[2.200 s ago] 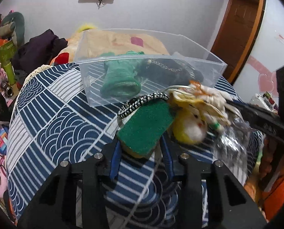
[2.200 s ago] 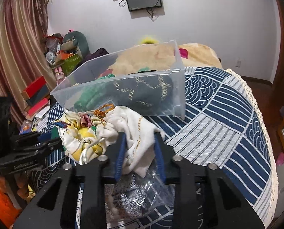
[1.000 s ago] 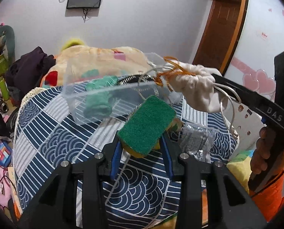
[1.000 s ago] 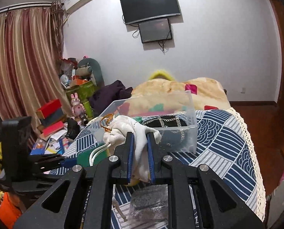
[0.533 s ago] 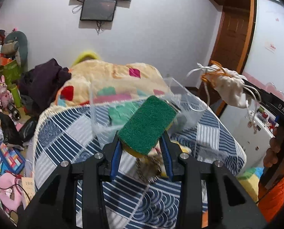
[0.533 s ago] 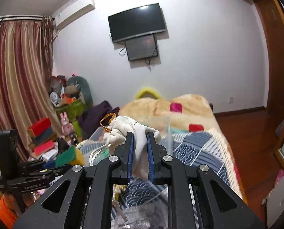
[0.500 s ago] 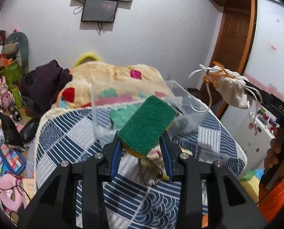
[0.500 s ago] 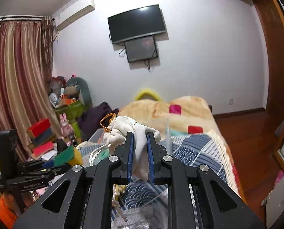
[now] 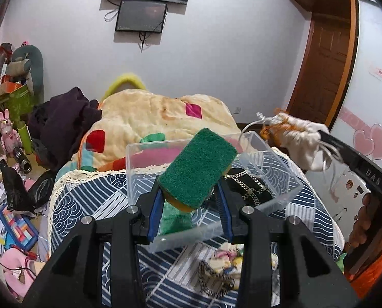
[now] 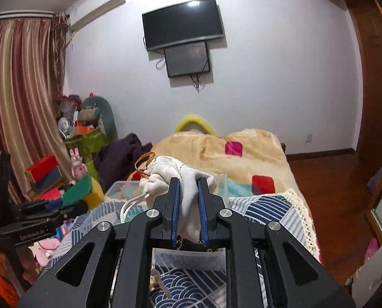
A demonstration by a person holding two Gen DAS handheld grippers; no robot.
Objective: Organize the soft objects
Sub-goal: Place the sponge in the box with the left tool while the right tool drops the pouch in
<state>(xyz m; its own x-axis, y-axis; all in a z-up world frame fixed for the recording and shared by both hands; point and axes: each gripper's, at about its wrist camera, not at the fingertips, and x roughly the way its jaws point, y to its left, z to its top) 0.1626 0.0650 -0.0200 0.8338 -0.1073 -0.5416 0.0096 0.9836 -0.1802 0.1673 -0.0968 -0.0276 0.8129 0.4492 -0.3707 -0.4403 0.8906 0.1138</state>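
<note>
Two claws in view, each loaded. Left claw [image 9: 192, 200] clamps a green scouring sponge [image 9: 198, 171] with a yellow underside, held tilted above the clear plastic bin [image 9: 280, 172]. Bin sits on the blue-and-white patterned tabletop [image 9: 88, 200]; inside it: a green knit item [image 9: 176, 218] and a dark cloth with a gold chain [image 9: 247, 186]. Right claw [image 10: 189, 205] pinches a cream drawstring pouch [image 10: 175, 177], raised in the air near the bin's right rim; white cord and orange loop [image 10: 144, 163] hang off its mouth. More small soft items [image 9: 226, 259] lie on the tabletop just in front of the bin.
</note>
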